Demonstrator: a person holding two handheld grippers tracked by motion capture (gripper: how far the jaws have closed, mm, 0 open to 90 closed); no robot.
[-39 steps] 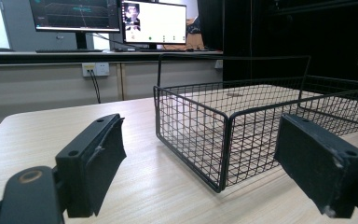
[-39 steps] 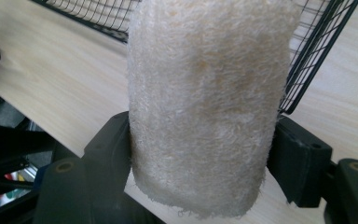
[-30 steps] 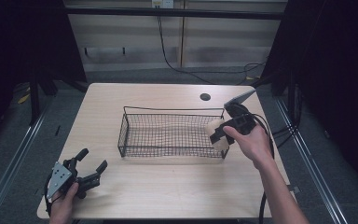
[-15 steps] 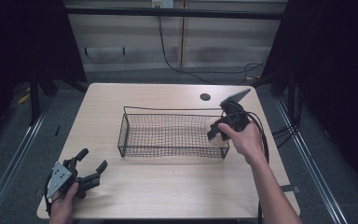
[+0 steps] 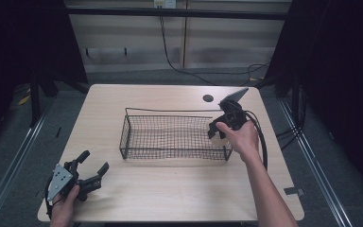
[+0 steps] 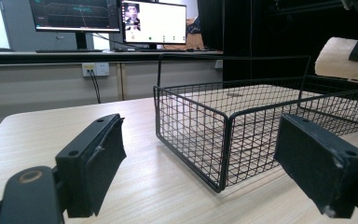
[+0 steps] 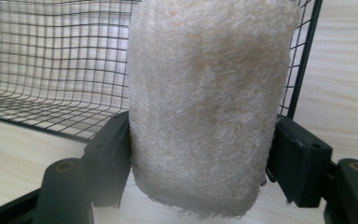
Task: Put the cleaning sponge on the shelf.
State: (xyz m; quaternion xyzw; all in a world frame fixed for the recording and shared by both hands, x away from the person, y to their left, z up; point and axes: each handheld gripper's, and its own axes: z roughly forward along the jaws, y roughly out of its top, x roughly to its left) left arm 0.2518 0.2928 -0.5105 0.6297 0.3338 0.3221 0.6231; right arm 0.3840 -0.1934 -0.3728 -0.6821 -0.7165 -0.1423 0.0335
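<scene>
A black wire basket (image 5: 175, 152) stands in the middle of the wooden table (image 5: 160, 189). Over its right end my right gripper (image 5: 216, 131) is shut on a rolled cream towel (image 7: 205, 107), held upright between the jaws of that gripper (image 7: 205, 156), with the basket's mesh (image 7: 51, 60) just behind and below it. The left gripper view shows the same towel (image 6: 342, 58) above the basket's far end (image 6: 261, 116). My left gripper (image 5: 93, 161) rests open near the table's front left corner, its jaws (image 6: 209, 163) wide apart with nothing between them, facing the basket's near corner.
A small dark hole (image 5: 208, 98) sits in the tabletop behind the basket. The right gripper's cable (image 5: 263, 142) loops along the table's right side. Monitors (image 6: 154, 22) stand on a bench beyond the table. Dark floor surrounds the table edges.
My right gripper has moved left and slightly farther with the towel, from beside the basket's right end to over it. The left gripper has stayed put.
</scene>
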